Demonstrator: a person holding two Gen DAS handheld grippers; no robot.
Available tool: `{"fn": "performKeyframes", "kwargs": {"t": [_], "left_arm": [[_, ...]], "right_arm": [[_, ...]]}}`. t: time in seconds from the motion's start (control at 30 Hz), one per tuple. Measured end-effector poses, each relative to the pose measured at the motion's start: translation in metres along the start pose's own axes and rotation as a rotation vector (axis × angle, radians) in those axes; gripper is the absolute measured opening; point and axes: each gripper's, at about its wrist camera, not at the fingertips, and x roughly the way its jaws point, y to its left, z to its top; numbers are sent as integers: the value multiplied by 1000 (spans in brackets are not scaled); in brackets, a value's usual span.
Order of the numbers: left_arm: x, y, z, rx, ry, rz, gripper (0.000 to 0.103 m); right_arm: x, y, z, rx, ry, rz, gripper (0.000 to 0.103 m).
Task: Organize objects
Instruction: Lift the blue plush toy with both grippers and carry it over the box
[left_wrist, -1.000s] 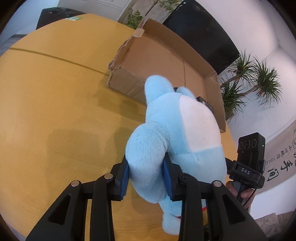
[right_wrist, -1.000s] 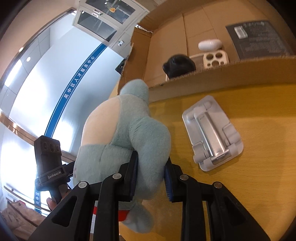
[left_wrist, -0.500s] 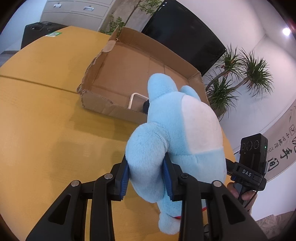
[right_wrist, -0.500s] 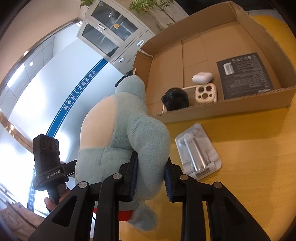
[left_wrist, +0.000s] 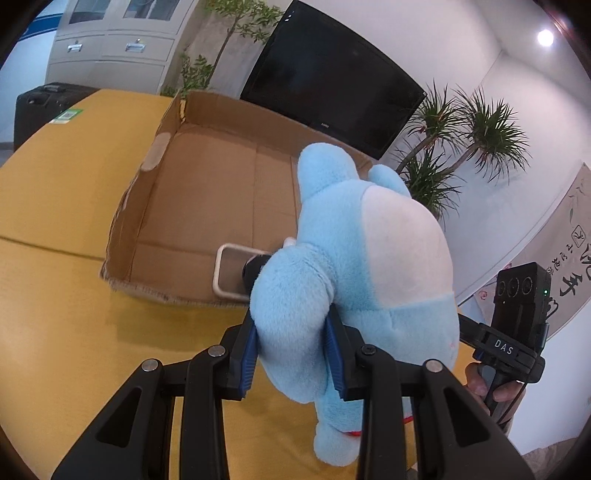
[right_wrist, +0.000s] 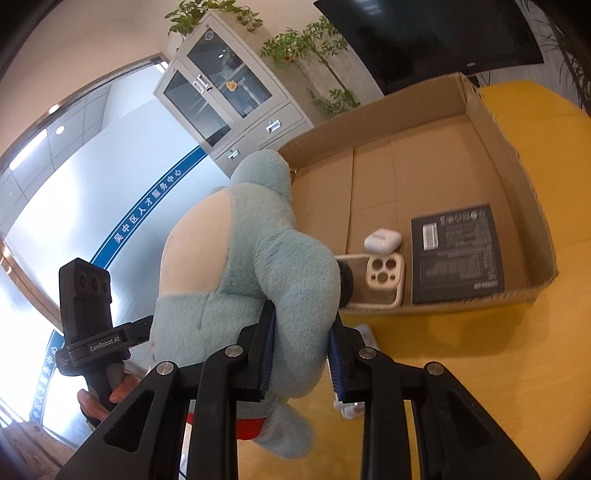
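A light blue plush toy (left_wrist: 354, 266) with a white belly hangs in the air in front of an open cardboard box (left_wrist: 207, 192). My left gripper (left_wrist: 291, 354) is shut on one of its limbs. My right gripper (right_wrist: 301, 354) is shut on the opposite limb of the plush toy (right_wrist: 258, 258). The cardboard box (right_wrist: 436, 162) holds a white earbud case (right_wrist: 382, 240), a cream phone case (right_wrist: 384, 280), a black booklet (right_wrist: 458, 254) and a black round object that the toy mostly hides. Each view shows the other gripper's handle in a person's hand.
The box stands on a yellow table (left_wrist: 66, 177). A white and silver stand (right_wrist: 364, 332) peeks out under my right gripper, just outside the box wall. A black monitor (left_wrist: 332, 85), potted plants and a grey cabinet stand beyond the table.
Both grippers have risen with the plush toy and come closer to the box. The inside of the box now shows more fully, and the silver stand has slipped under the right gripper.
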Motion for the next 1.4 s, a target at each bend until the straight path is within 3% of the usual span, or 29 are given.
{"fn": "performKeyframes", "kwargs": {"t": [0.6,0.93,1.4], "left_arm": [[23,-28,88,105,-58,35,29],[56,-19,117,112,-37,82,29],[92,6,132,83,-7,147,29]], "right_arm": [[-12,21,97,-100,-109,-98,23],[22,10,130,-99,-99,-155,23],[83,-17,149,-96,-45,-204,23]]}}
